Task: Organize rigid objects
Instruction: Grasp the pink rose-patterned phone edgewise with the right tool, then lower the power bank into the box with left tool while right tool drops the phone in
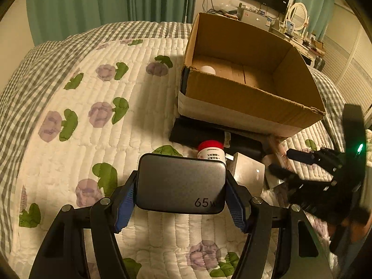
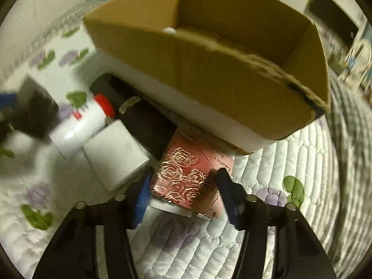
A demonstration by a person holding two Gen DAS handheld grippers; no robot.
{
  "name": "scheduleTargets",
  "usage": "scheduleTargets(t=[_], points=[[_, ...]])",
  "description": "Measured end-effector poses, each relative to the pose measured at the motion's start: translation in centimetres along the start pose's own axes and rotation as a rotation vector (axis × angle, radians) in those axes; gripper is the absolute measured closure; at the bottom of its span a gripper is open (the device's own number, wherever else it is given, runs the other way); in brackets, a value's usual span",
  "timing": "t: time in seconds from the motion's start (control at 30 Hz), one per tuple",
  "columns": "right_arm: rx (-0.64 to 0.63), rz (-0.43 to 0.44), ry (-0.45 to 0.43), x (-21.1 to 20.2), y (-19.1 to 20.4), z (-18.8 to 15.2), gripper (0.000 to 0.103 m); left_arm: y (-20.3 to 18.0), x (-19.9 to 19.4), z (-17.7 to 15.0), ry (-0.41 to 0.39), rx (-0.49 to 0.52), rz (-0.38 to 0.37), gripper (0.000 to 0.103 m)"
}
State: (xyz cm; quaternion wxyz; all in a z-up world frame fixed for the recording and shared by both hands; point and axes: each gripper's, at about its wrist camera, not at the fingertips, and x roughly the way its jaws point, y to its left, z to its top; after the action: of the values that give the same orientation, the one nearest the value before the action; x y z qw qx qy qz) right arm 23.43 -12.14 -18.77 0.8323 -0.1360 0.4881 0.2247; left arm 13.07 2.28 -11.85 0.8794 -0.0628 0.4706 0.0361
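Sorting hard things into the cardboard box (image 1: pixel 244 97)

My left gripper (image 1: pixel 180 197) pinched the charger (image 1: pixel 181 183); my right gripper (image 2: pixel 183 193) stood spread around the pink box (image 2: pixel 193 174) before it, ready to grasp.

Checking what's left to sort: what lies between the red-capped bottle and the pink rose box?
In the right wrist view, a white cube sits between the red-capped bottle and pink rose box.

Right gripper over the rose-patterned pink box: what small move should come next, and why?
Probably close the right gripper on the pink box. Its pads already flank the box's near end without clearly pressing. The left gripper already holds the grey charger, and the cardboard box waits behind.
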Motion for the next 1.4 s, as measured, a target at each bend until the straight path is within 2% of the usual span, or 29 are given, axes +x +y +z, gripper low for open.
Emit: scheduleTargets(t=[0.07, 0.17, 0.2, 0.3, 0.4, 0.5, 0.57, 0.7, 0.77, 0.87, 1.03, 1.13, 1.23, 1.4], points=[[0.028, 0.012, -0.012, -0.8, -0.8, 0.2, 0.064, 0.0, 0.0, 0.0, 0.000, 0.001, 0.001, 0.033], [-0.016, -0.060, -0.056, -2.5, -0.9, 0.4, 0.076, 0.0, -0.2, 0.0, -0.002, 0.000, 0.002, 0.033], [-0.035, -0.088, -0.073, -2.9, -0.9, 0.4, 0.077, 0.0, -0.2, 0.0, -0.004, -0.001, 0.000, 0.033], [-0.038, -0.095, -0.052, -2.5, -1.0, 0.5, 0.077, -0.3, -0.4, 0.1, -0.005, 0.000, -0.003, 0.033], [-0.116, -0.169, -0.043, -1.0, -0.2, 0.2, 0.081, -0.6, -0.8, 0.1, -0.005, -0.001, -0.007, 0.033], [-0.125, -0.170, -0.051, -1.6, -0.2, 0.1, 0.086, -1.0, -1.7, 0.1, -0.014, 0.010, -0.005, 0.033], [-0.147, -0.144, -0.056, -3.3, 0.3, -0.1, 0.094, -1.4, -2.5, 0.3, -0.028, 0.023, -0.002, 0.033], [-0.227, -0.134, -0.121, -8.1, 1.9, -0.1, 0.094, -2.4, -4.3, 1.2, -0.073, 0.037, -0.020, 0.033], [-0.228, -0.117, -0.156, -10.3, 2.3, 0.6, 0.094, -2.9, -5.5, 2.1, -0.104, 0.046, -0.037, 0.033], [-0.199, -0.108, -0.239, -14.2, 2.0, 2.2, 0.094, -3.6, -7.1, 4.0, -0.155, 0.053, -0.052, 0.033], [-0.102, -0.092, -0.349, -17.7, 0.5, 6.8, 0.094, -4.7, -8.0, 7.6, -0.215, 0.108, -0.051, 0.033], [-0.060, -0.101, -0.382, -17.6, -0.4, 9.9, 0.094, -5.2, -7.1, 9.8, -0.224, 0.132, -0.073, 0.033], [-0.007, -0.085, -0.375, -15.9, -1.8, 11.7, 0.094, -5.9, -5.1, 11.5, -0.214, 0.157, -0.077, 0.033], [0.062, -0.068, -0.304, -10.4, -4.7, 13.4, 0.094, -7.5, -1.7, 12.4, -0.206, 0.241, -0.073, 0.033]])
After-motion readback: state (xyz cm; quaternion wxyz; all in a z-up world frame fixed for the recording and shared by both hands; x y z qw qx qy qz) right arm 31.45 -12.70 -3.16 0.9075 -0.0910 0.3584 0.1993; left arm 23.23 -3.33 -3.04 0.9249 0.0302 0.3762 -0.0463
